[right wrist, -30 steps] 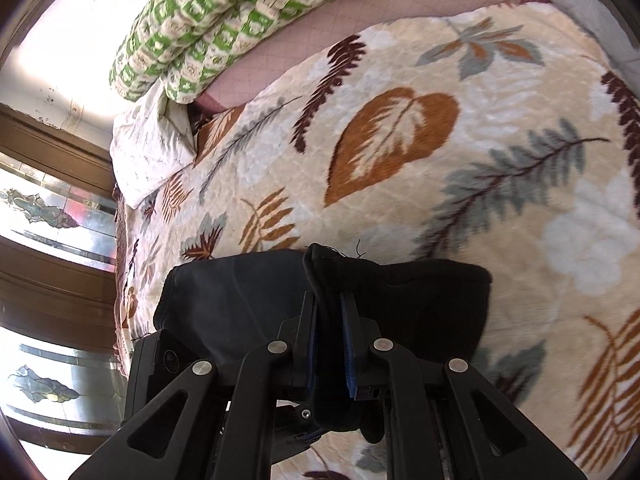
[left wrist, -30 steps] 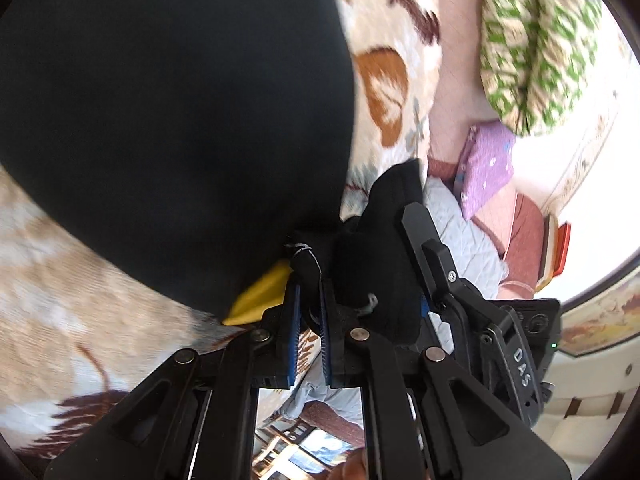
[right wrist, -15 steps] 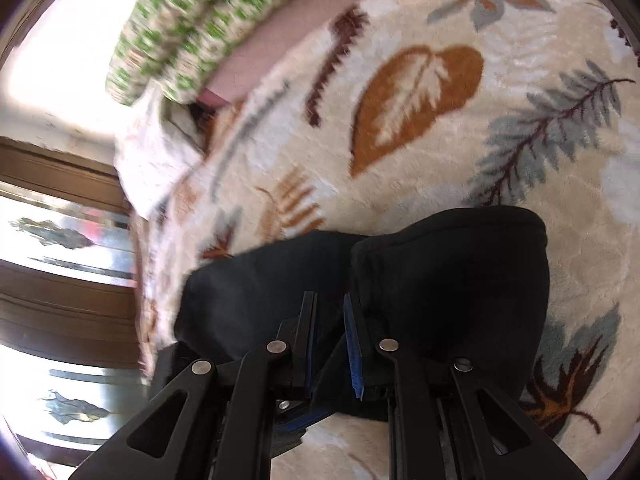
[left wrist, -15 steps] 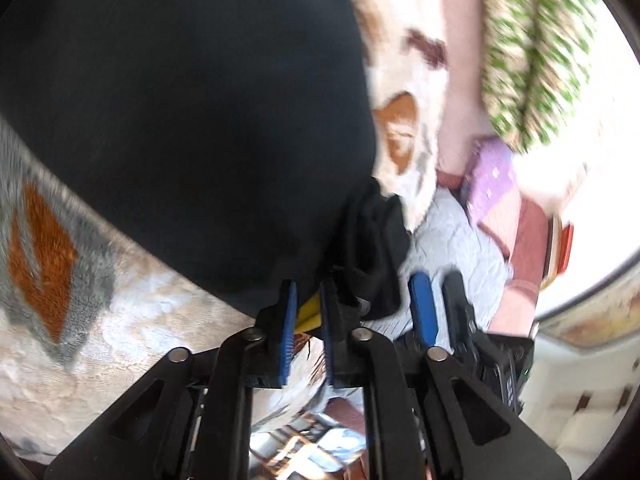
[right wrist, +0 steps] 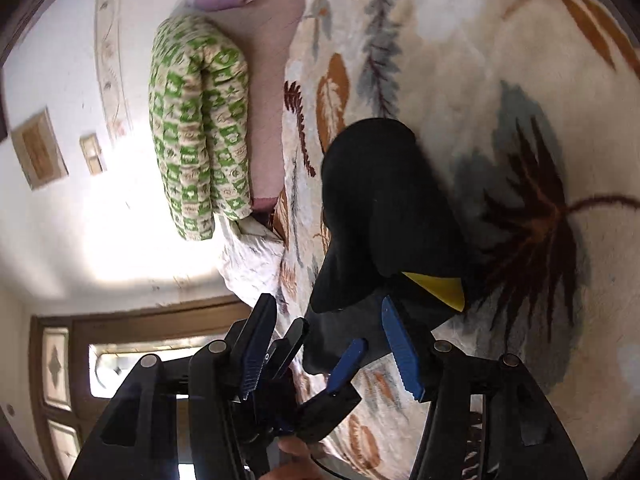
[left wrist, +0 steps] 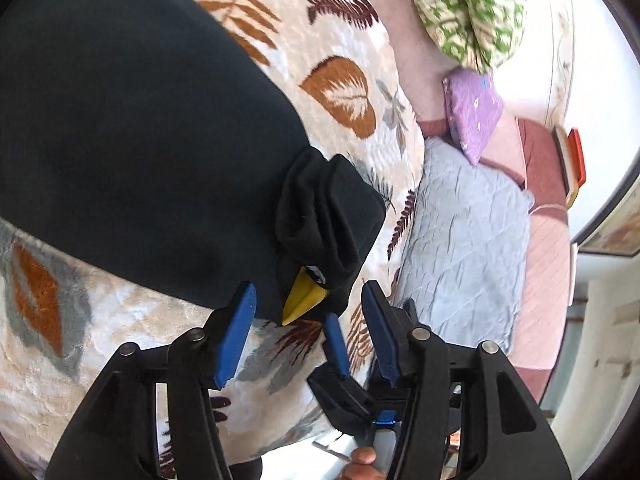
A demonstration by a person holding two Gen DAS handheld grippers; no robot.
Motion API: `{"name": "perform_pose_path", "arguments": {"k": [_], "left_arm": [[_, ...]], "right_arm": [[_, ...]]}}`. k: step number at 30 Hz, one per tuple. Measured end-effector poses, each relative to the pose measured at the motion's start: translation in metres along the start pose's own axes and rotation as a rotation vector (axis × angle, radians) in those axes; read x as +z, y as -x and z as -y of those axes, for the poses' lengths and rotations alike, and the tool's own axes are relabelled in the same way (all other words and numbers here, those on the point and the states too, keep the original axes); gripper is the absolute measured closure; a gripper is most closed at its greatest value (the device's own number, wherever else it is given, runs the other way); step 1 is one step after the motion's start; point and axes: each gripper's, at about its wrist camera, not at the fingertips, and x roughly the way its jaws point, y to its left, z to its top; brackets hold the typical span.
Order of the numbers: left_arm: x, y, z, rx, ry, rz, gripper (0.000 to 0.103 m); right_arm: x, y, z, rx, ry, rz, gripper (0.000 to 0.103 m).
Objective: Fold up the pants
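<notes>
- The bed has a leaf blanket [left wrist: 352, 92] on top, and the black pants [left wrist: 140, 132] lie on it, folded over into a thick dark pile.
- A green patterned pillow [left wrist: 468, 8] and a small purple pillow [left wrist: 474, 114] sit well past the pants, at the far end of the bed.
- The pants look soft, floppy and light. They will sag and slide if lifted by one spot, so I think it is best to pinch a thick edge or corner with both claws.
- A yellow tag [left wrist: 302, 296] pokes out at the near corner of the pants, just in front of both claws.
- The left claw [left wrist: 308, 324] is about half open and opening more. Nothing is pinched in it; the pants corner sits just ahead of its blue pads.
- The right claw [right wrist: 328, 344] is also about half open and opening, and holds nothing.
- A second ago both claws were squeezed shut on the black cloth. Now they have let go, and the cloth has dropped onto the blanket.
</notes>
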Motion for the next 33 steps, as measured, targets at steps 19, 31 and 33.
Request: {"name": "perform_pose_path", "arguments": {"k": [19, 31, 33], "left_arm": [[0.029, -0.03, 0.016, 0.075, -0.013, 0.051, 0.092], [0.031, -0.01, 0.027, 0.02, 0.027, 0.076, 0.093], [0.03, -0.009, 0.028, 0.013, 0.013, 0.063, 0.093]], "right_arm": [[-0.002, -0.014, 0.059, 0.226, -0.374, 0.251, 0.041], [-0.019, -0.037, 0.066, 0.307, -0.441, 0.311, 0.038], [-0.02, -0.039, 0.067, 0.304, -0.448, 0.333, 0.038]]}}
